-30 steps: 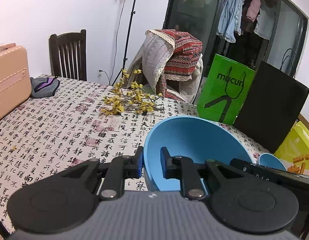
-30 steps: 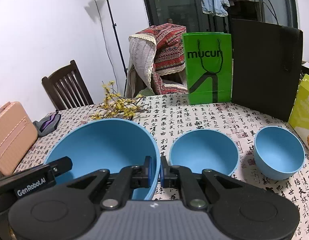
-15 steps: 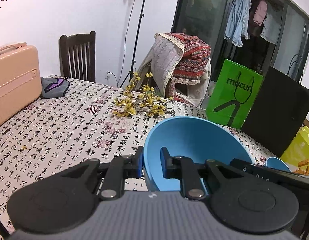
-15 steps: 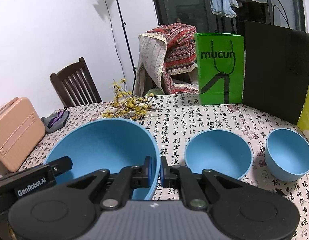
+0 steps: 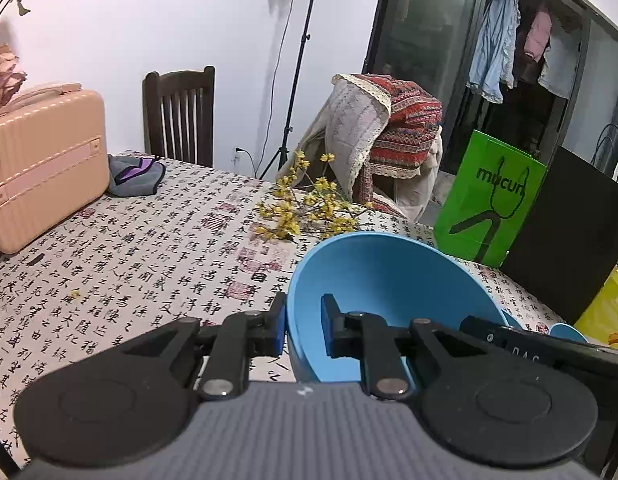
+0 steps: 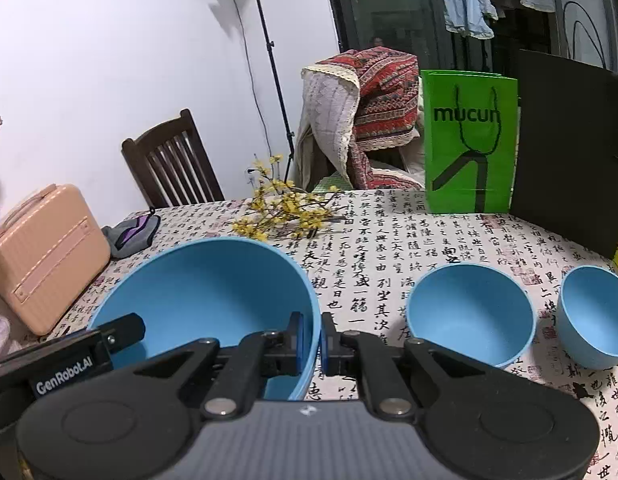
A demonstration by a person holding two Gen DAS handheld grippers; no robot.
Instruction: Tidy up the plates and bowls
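A large blue bowl (image 6: 205, 292) is held between both grippers just above the table. My right gripper (image 6: 312, 338) is shut on its right rim, one pad inside and one outside. My left gripper (image 5: 305, 324) is shut on the opposite rim of the same bowl (image 5: 381, 280). Its black body (image 6: 69, 356) shows at the lower left of the right wrist view. A medium blue bowl (image 6: 469, 316) and a small blue bowl (image 6: 593, 316) stand side by side on the table, to the right of the large one.
The table (image 5: 149, 248) has a calligraphy-print cloth. On it are yellow flower twigs (image 6: 289, 216), a pink case (image 5: 45, 160) and a grey pouch (image 5: 135, 174) at the left. A green bag (image 6: 469, 140) and a black bag (image 6: 569, 152) stand at the back right. Chairs stand behind.
Both grippers have carried the large bowl leftward over the table. The medium and small bowls have slid right in the right wrist view, and the pink case has come further into the left wrist view.
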